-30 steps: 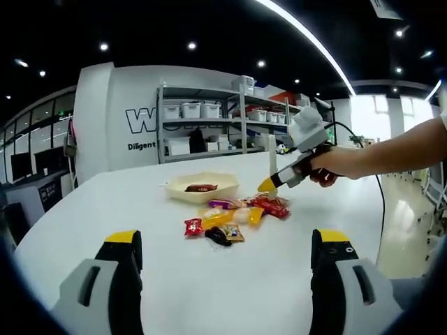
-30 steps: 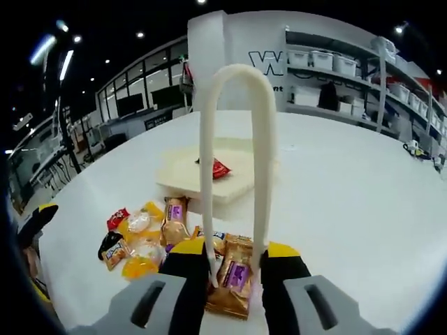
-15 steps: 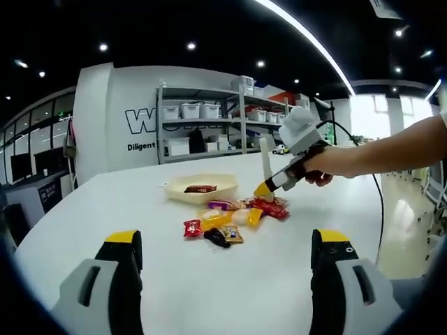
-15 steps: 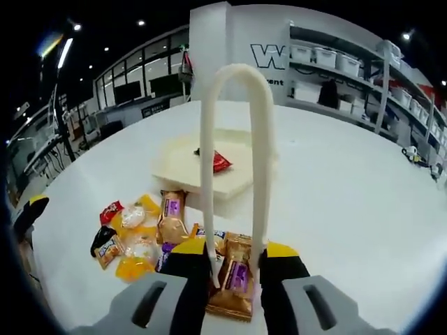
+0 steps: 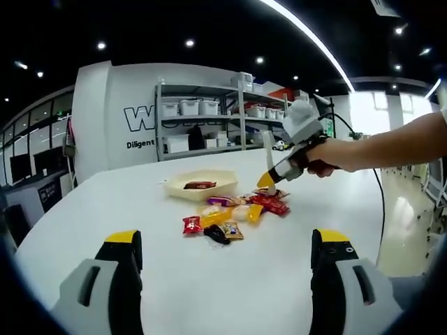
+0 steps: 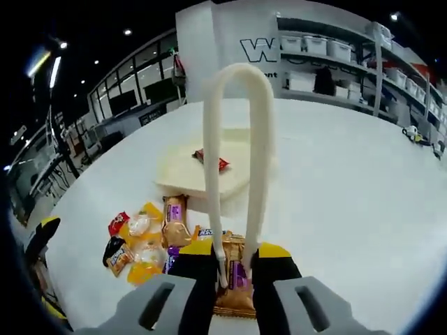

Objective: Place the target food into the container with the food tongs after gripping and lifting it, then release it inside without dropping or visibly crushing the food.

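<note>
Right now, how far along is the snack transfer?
Done: one red snack already lies in the tray. In hand: the right hand-held gripper squeezes the tongs around a brown packet, not lifted yet. Left: lift, carry, release in tray. Left hand-held gripper open, idle.

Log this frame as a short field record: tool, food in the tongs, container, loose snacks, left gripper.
tool: white food tongs held in the right gripper, arms squeezed narrow
food in tongs: brown and purple snack packet between the tong tips, lift unclear
container: cream tray with one red packet inside
loose snacks: pile of wrapped snacks on the white table
left gripper: open, holding nothing
</note>
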